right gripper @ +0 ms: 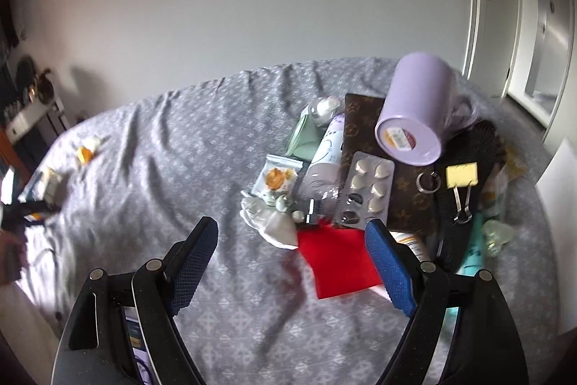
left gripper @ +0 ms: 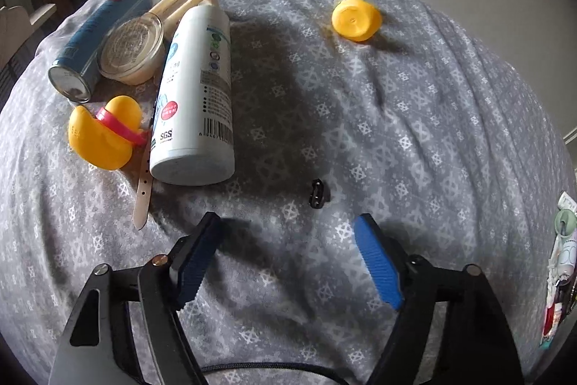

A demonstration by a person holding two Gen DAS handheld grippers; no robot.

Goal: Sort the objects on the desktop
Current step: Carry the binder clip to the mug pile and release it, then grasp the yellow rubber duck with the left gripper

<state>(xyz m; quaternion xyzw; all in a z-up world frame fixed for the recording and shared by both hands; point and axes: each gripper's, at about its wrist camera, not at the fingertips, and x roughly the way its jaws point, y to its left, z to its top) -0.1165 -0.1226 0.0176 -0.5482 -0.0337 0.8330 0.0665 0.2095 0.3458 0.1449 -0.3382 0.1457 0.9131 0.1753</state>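
Surface: a grey patterned bedsheet [left gripper: 396,118] is spreading across both views, wrinkled and partly shaded.
Left gripper: the left gripper [left gripper: 288,240] is sitting at the lower middle of the left wrist view, its jaws standing apart with nothing between them, only sheet showing in the gap.
Small black clip: a small black clip [left gripper: 319,193] is lying on the sheet just above the gap of the left gripper, apart from both pads.
Left pile: in the upper left of the left wrist view a white bottle [left gripper: 196,89] is lying on its side, a blue can [left gripper: 97,35] is lying beside it, and a round lidded jar [left gripper: 131,49] is sitting between the two.
Duck: a yellow rubber duck [left gripper: 104,132] with a pink band is resting just left of the white bottle's base; a tan strap [left gripper: 143,193] is poking out below it.
Yellow cap: a yellow cap [left gripper: 355,18] is lying alone in the upper right of centre.
Right gripper: the right gripper [right gripper: 292,237] is sitting at the lower middle of the right wrist view, jaws released and gripping nothing.
Red card: a red card [right gripper: 339,258] is lying flat on the sheet, its right edge passing behind the right pad.
Right pile: a lilac mug [right gripper: 418,110] is lying tipped on a brown patterned pouch [right gripper: 364,118] in the upper right; a pill blister [right gripper: 368,190] is resting on the pouch's lower left, and a yellow binder clip [right gripper: 461,183] is lying to its right.
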